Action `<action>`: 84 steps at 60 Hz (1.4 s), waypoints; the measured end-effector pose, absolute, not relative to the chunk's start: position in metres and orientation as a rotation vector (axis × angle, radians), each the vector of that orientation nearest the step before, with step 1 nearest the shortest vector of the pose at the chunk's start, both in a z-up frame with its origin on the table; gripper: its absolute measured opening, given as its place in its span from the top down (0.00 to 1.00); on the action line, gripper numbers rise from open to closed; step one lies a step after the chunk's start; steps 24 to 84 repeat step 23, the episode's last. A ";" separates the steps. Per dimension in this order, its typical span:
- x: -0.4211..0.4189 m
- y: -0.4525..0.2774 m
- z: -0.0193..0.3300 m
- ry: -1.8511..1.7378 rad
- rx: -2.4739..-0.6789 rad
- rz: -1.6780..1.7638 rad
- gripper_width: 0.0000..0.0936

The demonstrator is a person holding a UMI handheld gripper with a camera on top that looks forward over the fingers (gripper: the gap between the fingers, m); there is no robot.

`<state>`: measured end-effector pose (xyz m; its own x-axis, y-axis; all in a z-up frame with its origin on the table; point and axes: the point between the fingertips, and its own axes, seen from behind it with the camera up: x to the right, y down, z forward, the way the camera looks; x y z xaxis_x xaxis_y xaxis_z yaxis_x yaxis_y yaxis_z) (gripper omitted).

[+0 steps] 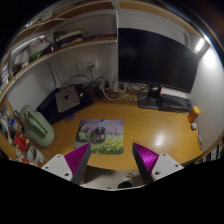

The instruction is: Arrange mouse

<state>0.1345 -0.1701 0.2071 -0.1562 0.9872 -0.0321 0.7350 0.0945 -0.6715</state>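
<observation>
While held above the desk, claw spread wide, empty, patterned mouse pad just ahead between its fingers.

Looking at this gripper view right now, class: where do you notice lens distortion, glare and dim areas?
In the gripper view, the wide-angle lens bows the shelves and monitor into curves; glare brightens the wall beyond the monitor's upper corner; the wooden desk is evenly lit, while the mouse mat lies clear beyond the gripper, whose fingers stand open with nothing between them.
</observation>
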 end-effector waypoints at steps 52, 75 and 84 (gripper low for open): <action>0.140 -0.141 0.227 -1.885 -1.644 0.761 0.08; 0.140 -0.141 0.227 -1.885 -1.644 0.761 0.08; 0.140 -0.141 0.227 -1.885 -1.644 0.761 0.08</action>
